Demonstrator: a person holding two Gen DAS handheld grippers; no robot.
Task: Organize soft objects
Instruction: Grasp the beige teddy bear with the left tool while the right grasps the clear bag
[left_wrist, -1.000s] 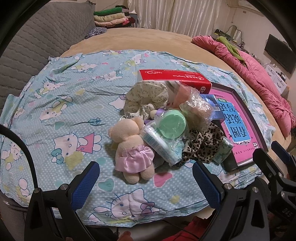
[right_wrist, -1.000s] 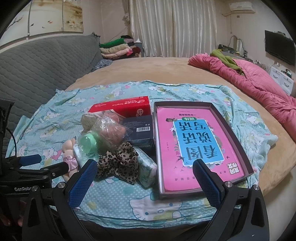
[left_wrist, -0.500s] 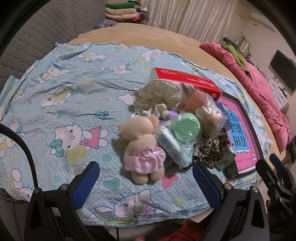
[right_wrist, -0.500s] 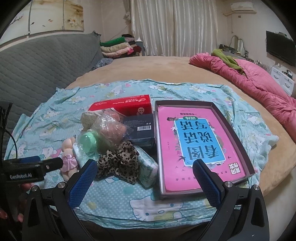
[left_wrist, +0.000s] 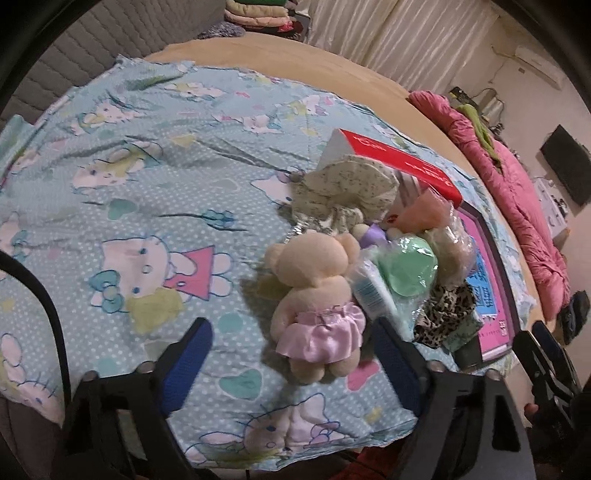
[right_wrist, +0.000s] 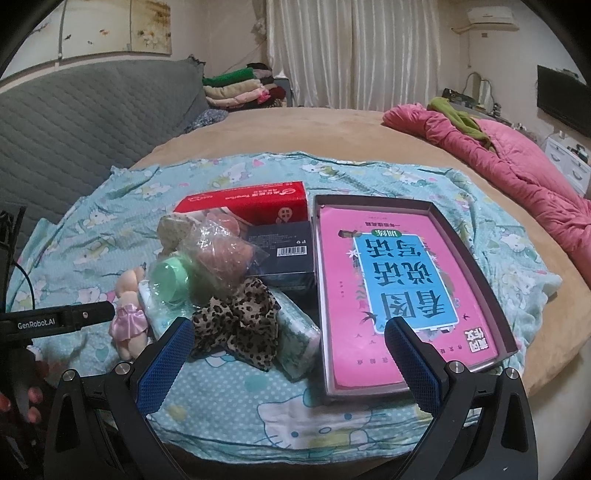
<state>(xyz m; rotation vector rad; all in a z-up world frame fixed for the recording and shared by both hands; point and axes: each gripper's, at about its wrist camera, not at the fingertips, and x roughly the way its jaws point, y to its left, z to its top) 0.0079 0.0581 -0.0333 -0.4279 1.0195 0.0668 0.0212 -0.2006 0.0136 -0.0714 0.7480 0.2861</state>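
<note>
A beige teddy bear in a pink skirt lies face down on the blue cartoon-print cloth; it also shows in the right wrist view. Beside it lies a pile: a floral fabric piece, a green sponge in plastic, a bagged peach puff, a leopard-print scrunchie and a tissue pack. My left gripper is open, just before the bear. My right gripper is open and empty near the scrunchie.
A dark tray holds a pink and blue book. A red box and a dark box stand behind the pile. A pink quilt lies at the right. The bed's front edge is close below.
My left gripper has moved forward and tilted down toward the teddy bear, which now lies between its fingers' line. My right gripper has hardly moved.
</note>
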